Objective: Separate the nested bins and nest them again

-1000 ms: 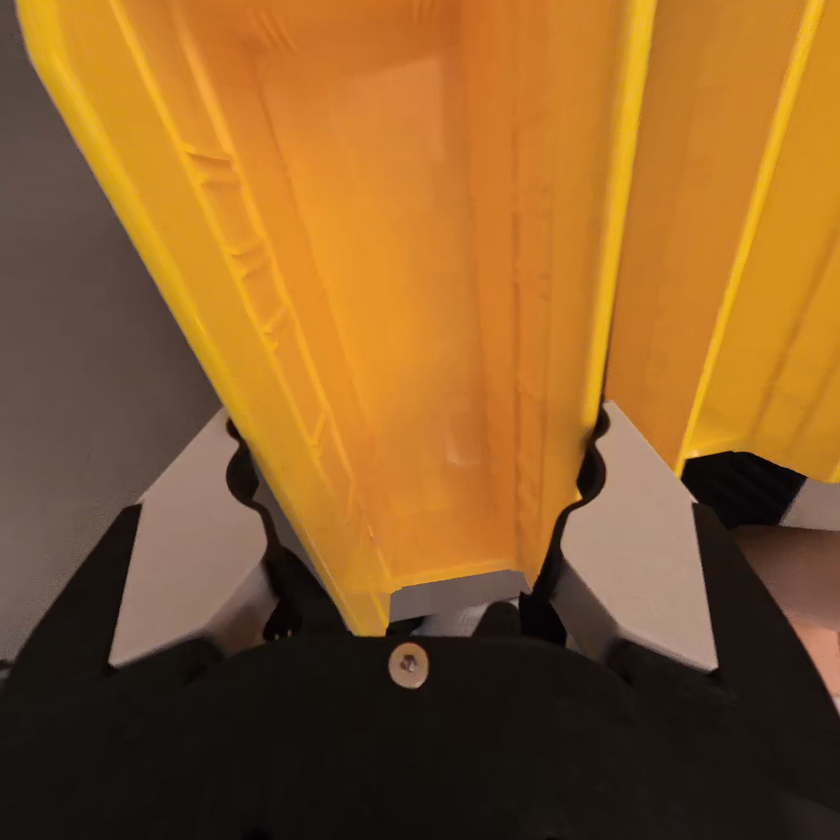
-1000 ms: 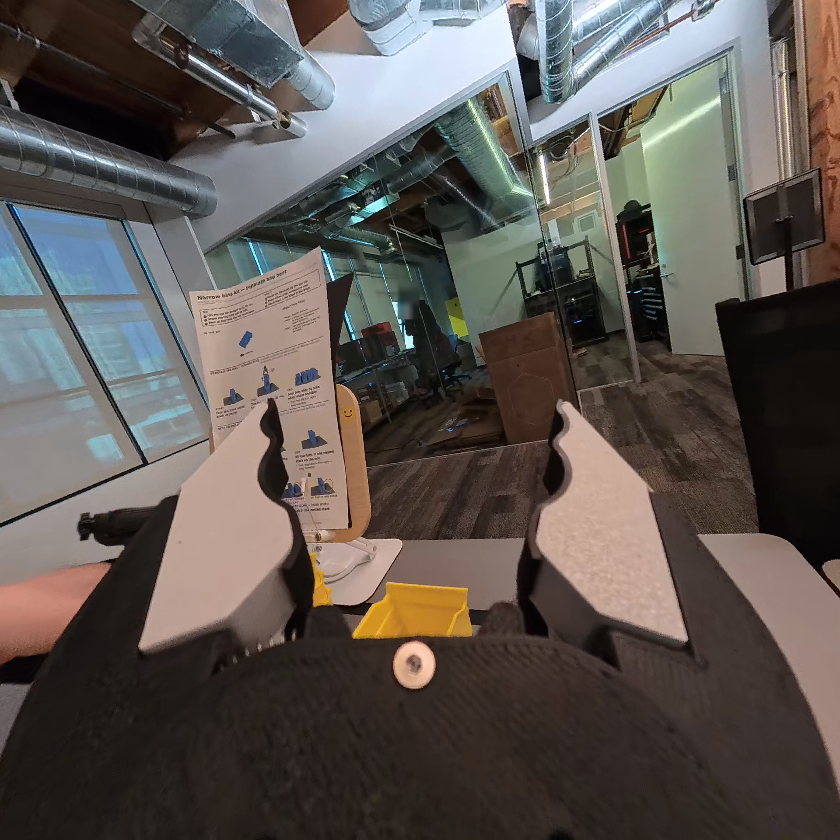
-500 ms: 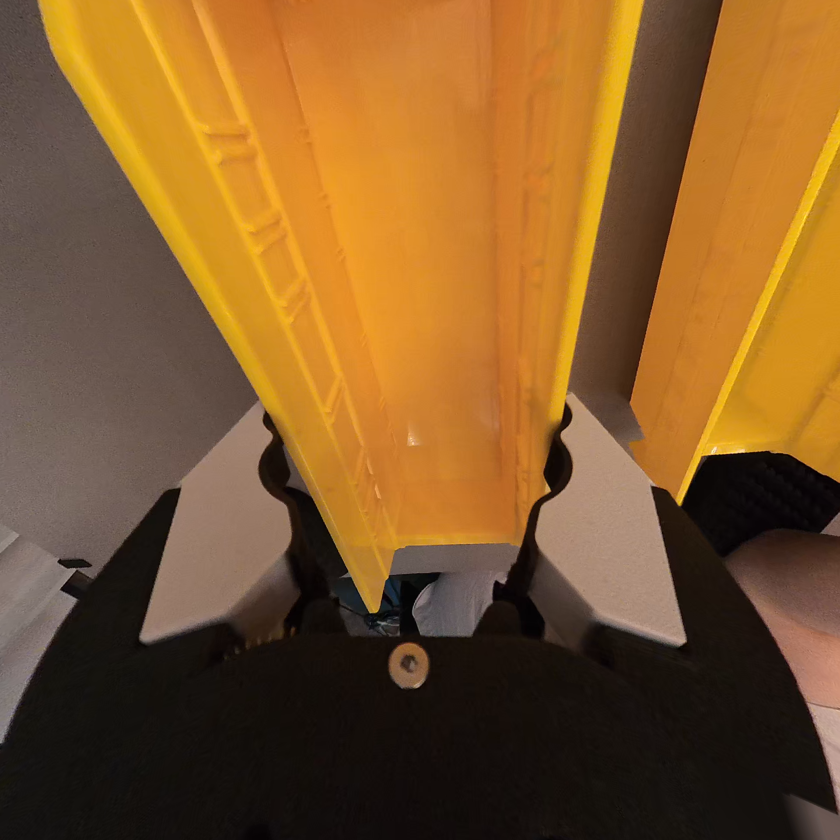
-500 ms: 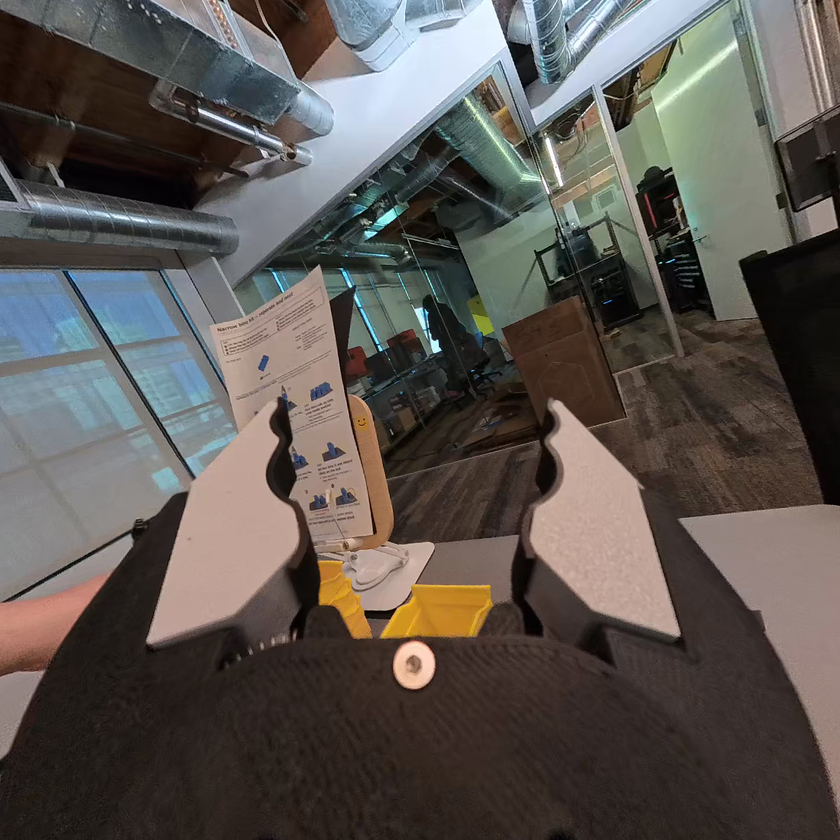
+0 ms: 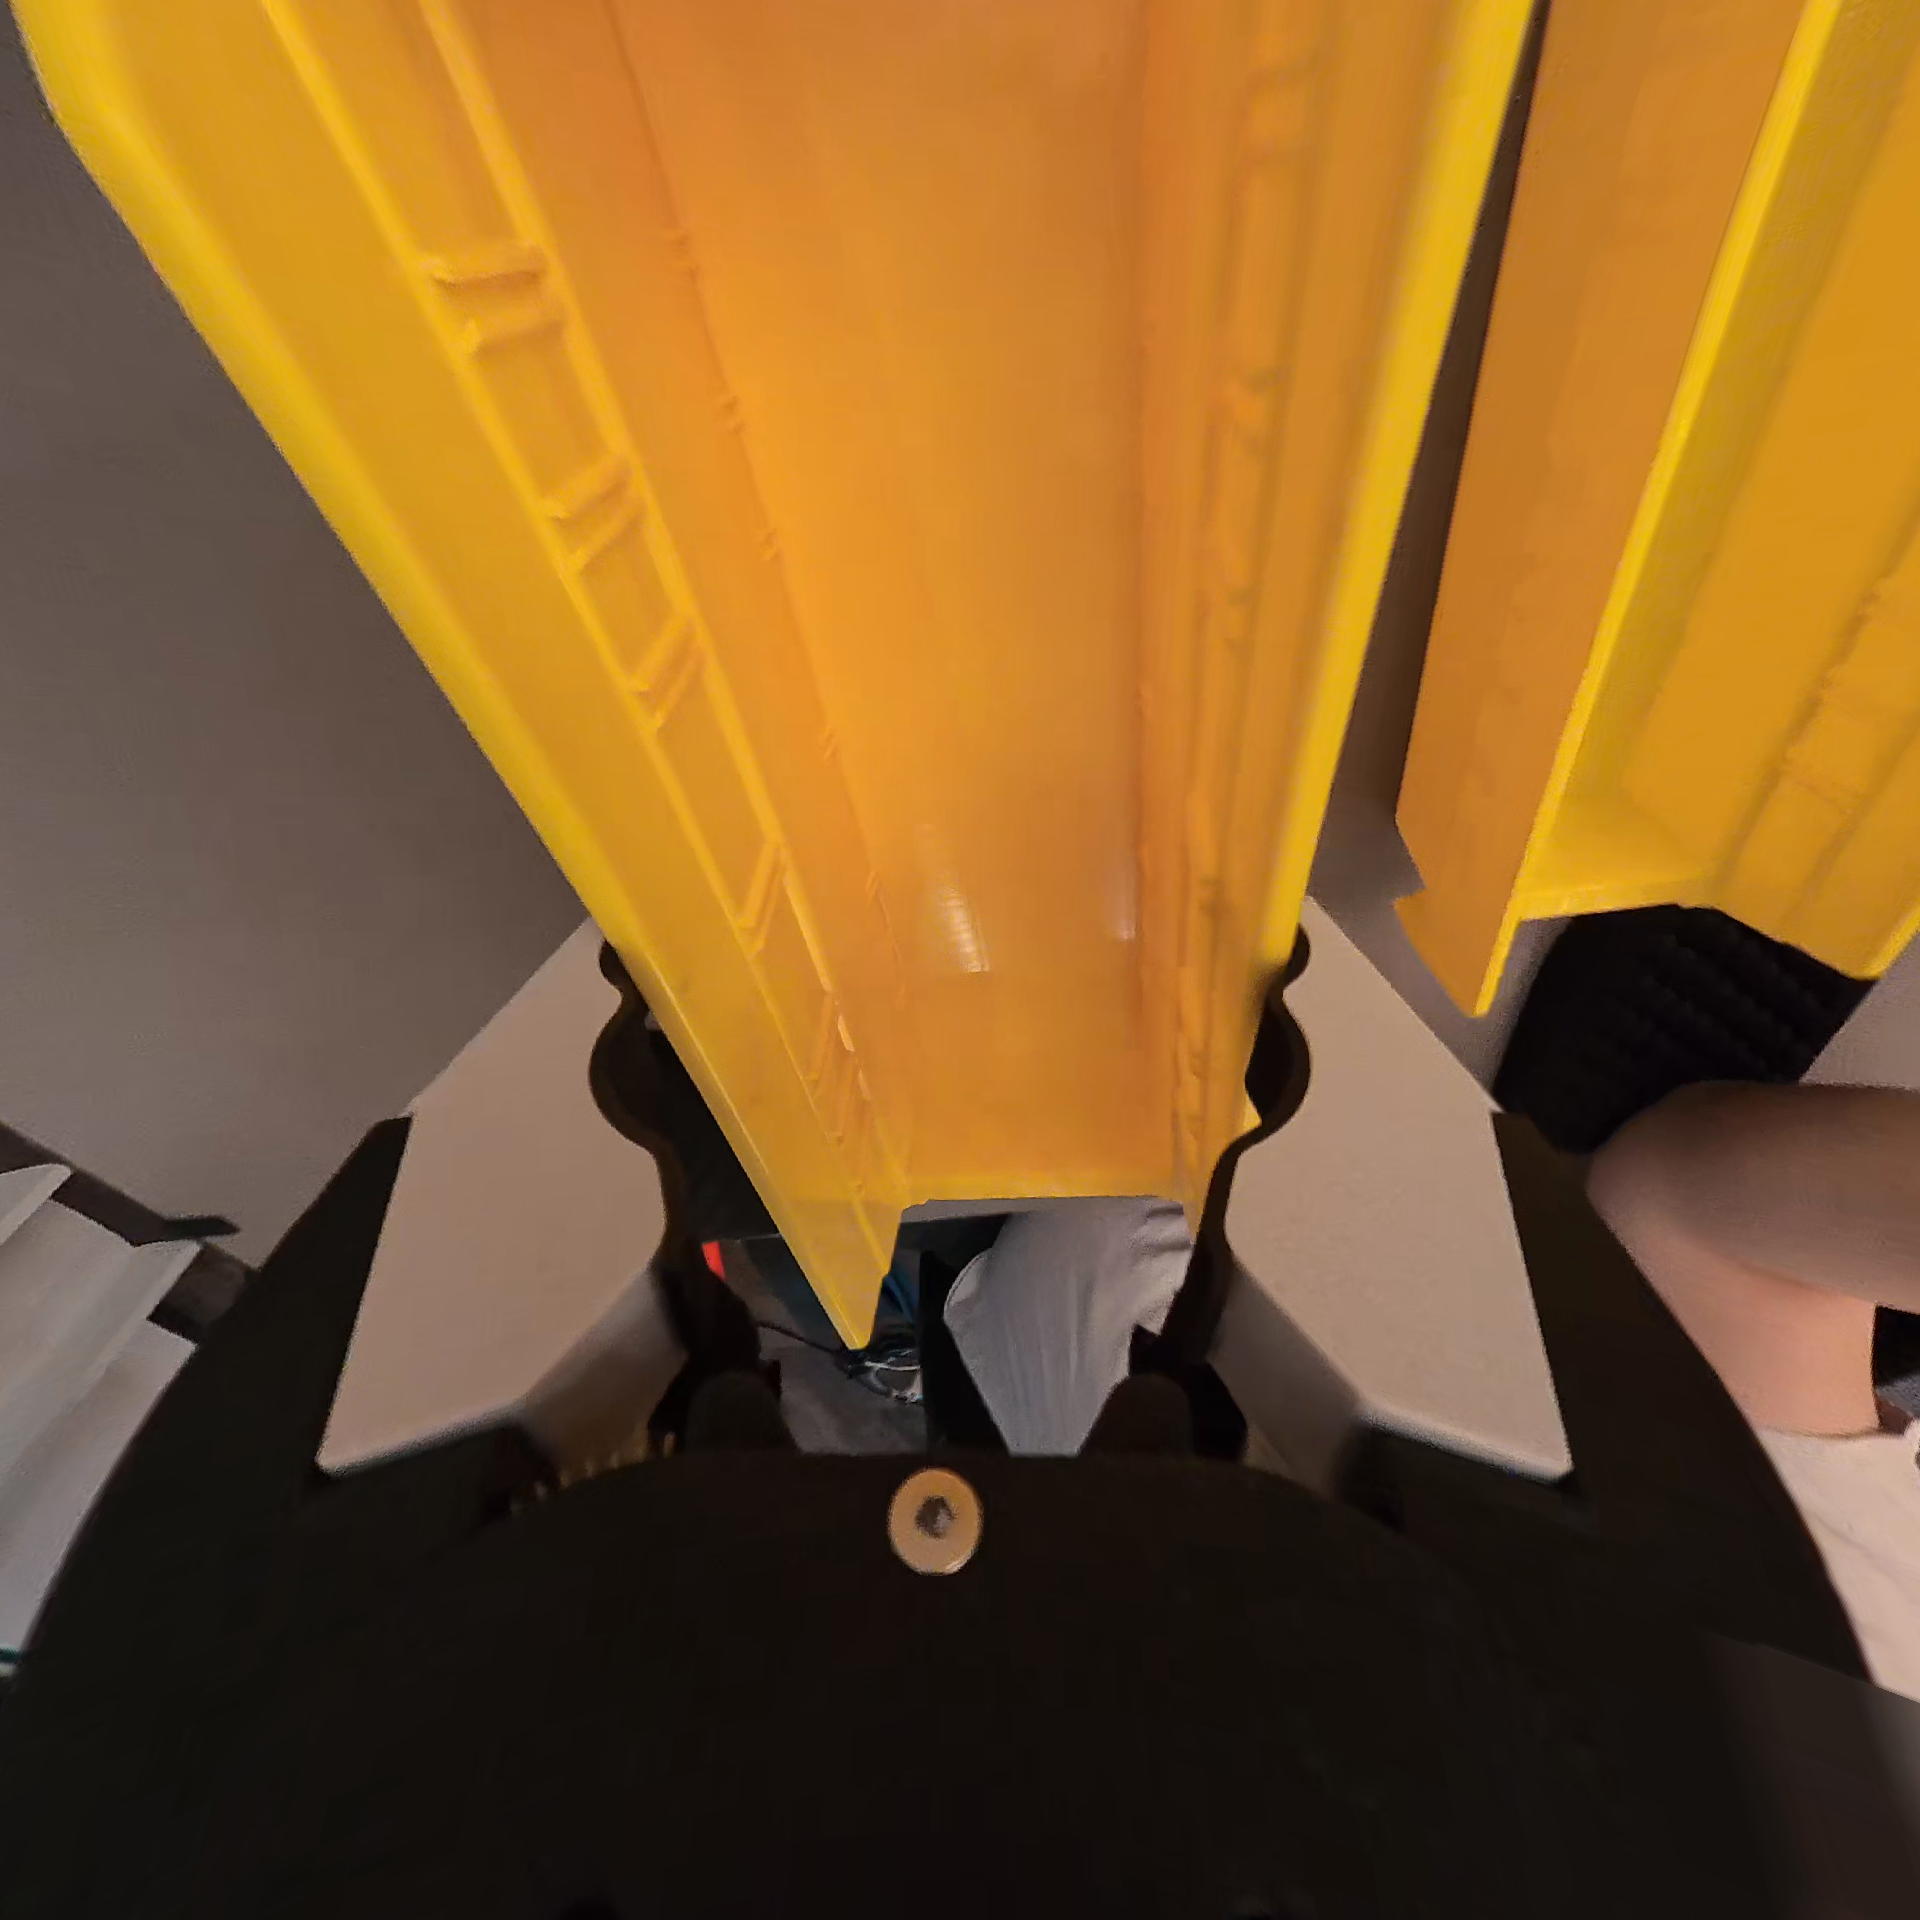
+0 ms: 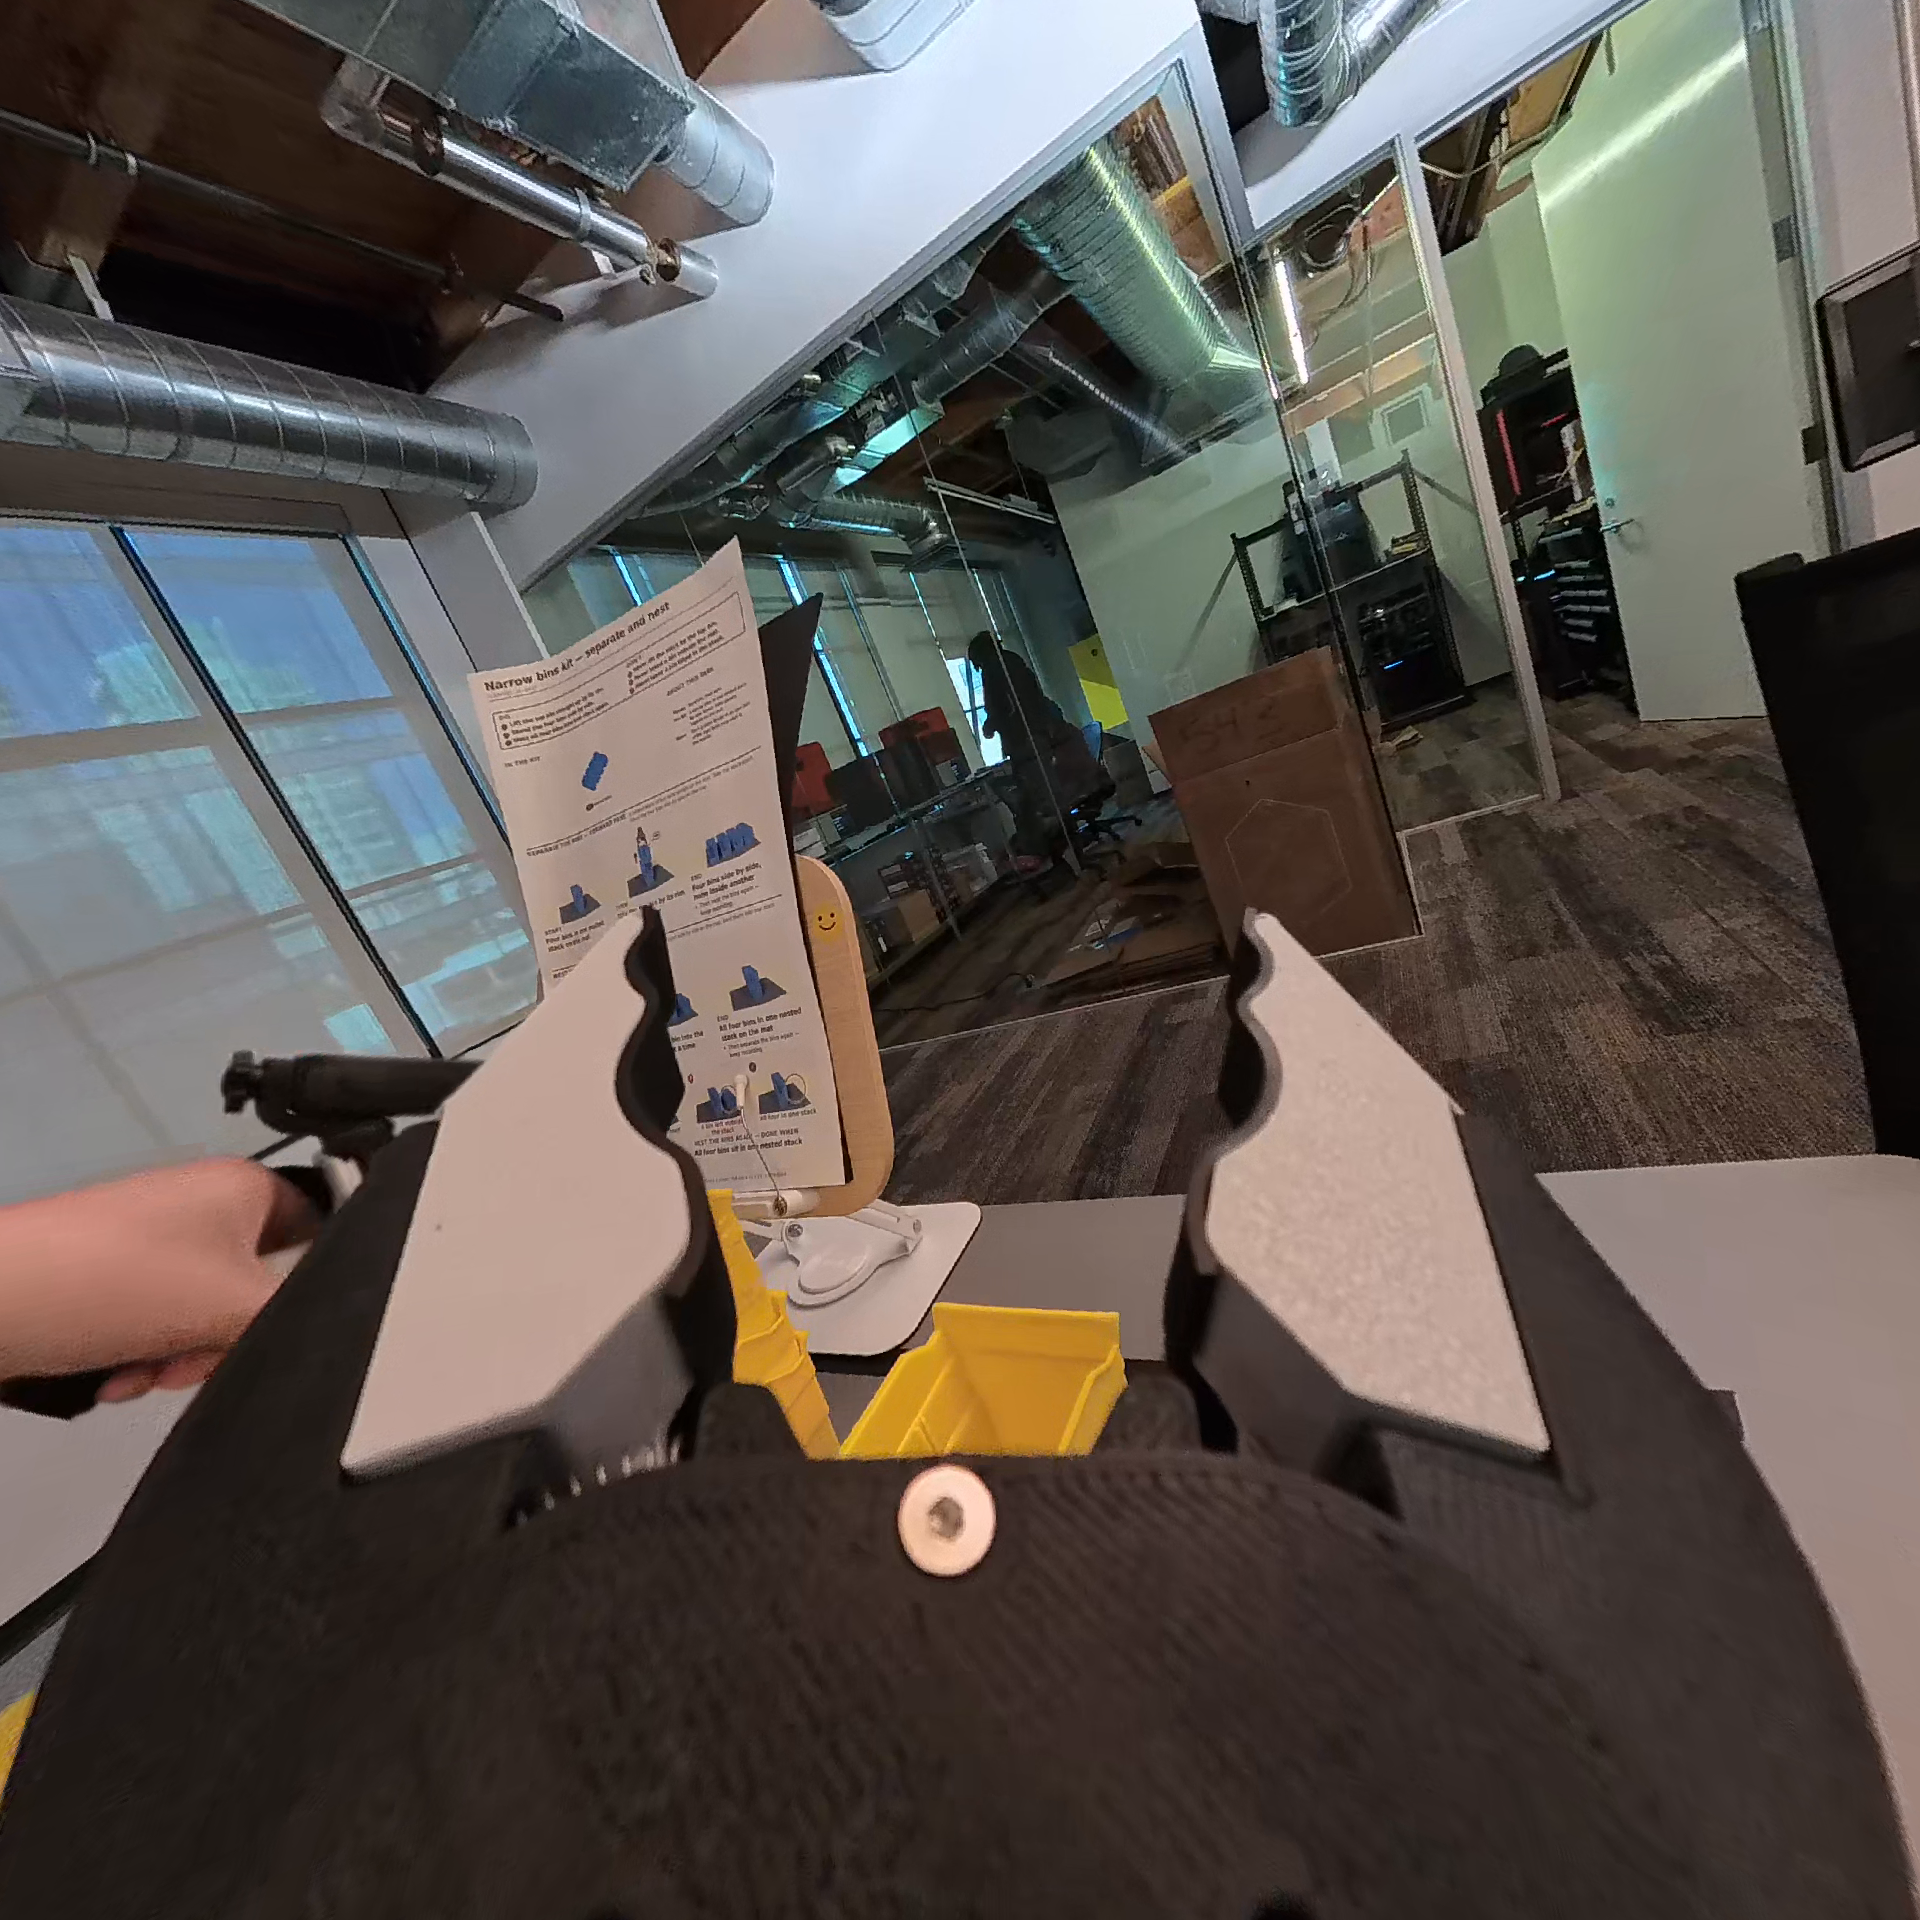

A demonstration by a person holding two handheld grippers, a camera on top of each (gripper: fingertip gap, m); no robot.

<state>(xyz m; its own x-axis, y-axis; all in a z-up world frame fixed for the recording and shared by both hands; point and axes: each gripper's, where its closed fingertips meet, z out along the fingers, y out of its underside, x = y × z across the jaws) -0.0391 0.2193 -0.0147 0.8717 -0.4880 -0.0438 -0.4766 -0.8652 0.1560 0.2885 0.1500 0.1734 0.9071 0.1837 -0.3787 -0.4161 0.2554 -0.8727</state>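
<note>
Printed instruction sheet (image 6: 665, 862) on stand, left tongs (image 5: 951, 966) clamping yellow bin (image 5: 935, 520), right tongs (image 6: 940, 956) spread, bare.

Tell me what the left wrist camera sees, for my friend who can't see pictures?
A long yellow bin fills the view, gripped between the left gripper jaws. A second yellow bin is beside it on the right, with a person's hand below.

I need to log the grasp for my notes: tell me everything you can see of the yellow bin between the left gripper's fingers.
The yellow bin is a long, narrow open trough of glossy plastic with ribbed side walls and a thick rim. It runs away from the camera, its near open end between the fingers of the left gripper, whose dark pads press on both outer walls. A second yellow bin lies apart on its right.
</note>
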